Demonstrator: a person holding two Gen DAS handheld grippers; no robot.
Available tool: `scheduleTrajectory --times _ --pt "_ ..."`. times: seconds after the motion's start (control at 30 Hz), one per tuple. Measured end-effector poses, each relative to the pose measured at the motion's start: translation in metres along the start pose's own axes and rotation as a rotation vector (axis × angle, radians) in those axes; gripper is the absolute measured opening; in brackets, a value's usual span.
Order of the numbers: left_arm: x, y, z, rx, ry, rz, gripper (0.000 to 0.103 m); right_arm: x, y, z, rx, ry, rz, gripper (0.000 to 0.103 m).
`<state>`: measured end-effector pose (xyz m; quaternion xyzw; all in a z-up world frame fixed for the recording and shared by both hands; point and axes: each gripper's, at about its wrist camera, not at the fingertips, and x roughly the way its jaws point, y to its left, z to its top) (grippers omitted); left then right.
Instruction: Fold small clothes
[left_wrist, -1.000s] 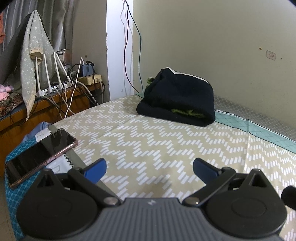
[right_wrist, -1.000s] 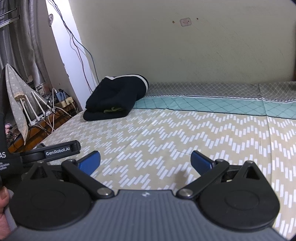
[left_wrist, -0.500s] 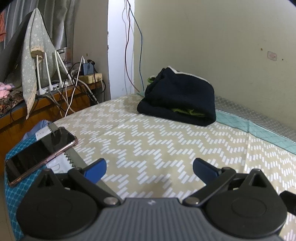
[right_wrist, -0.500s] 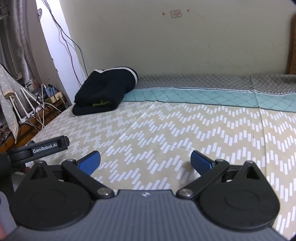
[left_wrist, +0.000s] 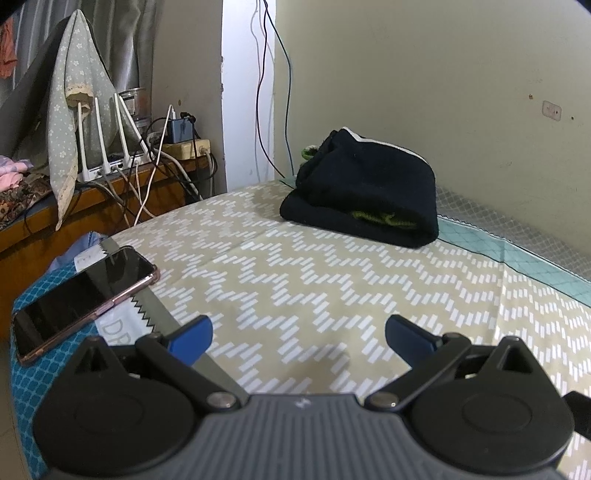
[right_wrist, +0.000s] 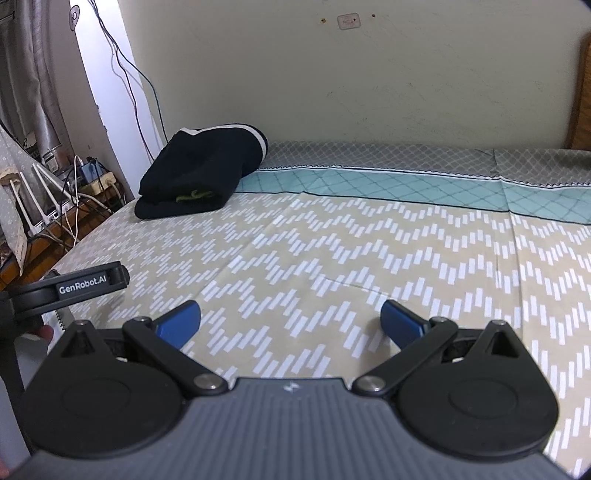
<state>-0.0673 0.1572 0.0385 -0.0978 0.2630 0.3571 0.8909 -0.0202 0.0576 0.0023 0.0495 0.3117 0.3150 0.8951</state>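
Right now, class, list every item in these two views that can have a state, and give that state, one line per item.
Left gripper: open, holding nothing, above the bed.
Right gripper: open, holding nothing.
Black knitted garment with white trim: folded into a bundle, lying near the wall.
Pink-edged smartphone: screen dark, lying face up.
Zigzag-patterned beige bedsheet: spread flat, faintly creased.

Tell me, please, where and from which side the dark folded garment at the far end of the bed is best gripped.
Probably the dark folded garment is best taken at its upper layer, along the near open edge where green fabric shows. Come in low from the front: the right claw and left claw are both open and empty, and the rounded back against the wall offers no edge.
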Motion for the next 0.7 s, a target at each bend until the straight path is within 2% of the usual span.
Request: scheduleTrajectory --times 0.17,0.3,0.43,0.7 --pt "-0.0045 -0.0038 0.0005 0.004 -0.037 0.073 0.103 -0.001 -0.0013 0.0001 0.012 -0.001 -0.013 0.103" --pt "-0.0026 -0.0047 0.0024 0.012 -0.017 0.101 0.103 -0.0016 -0.001 -0.0003 0.008 -0.001 -0.019 0.103" --pt "0.0 -0.0021 0.0033 0.009 0.005 0.101 0.103 -0.0003 -0.0005 -0.0002 0.009 -0.001 -0.018 0.103" --pt "-0.0006 -0.0067 0.0014 0.053 -0.001 0.095 0.103 -0.0021 -0.0027 -0.0002 0.015 -0.009 -0.057 0.103"
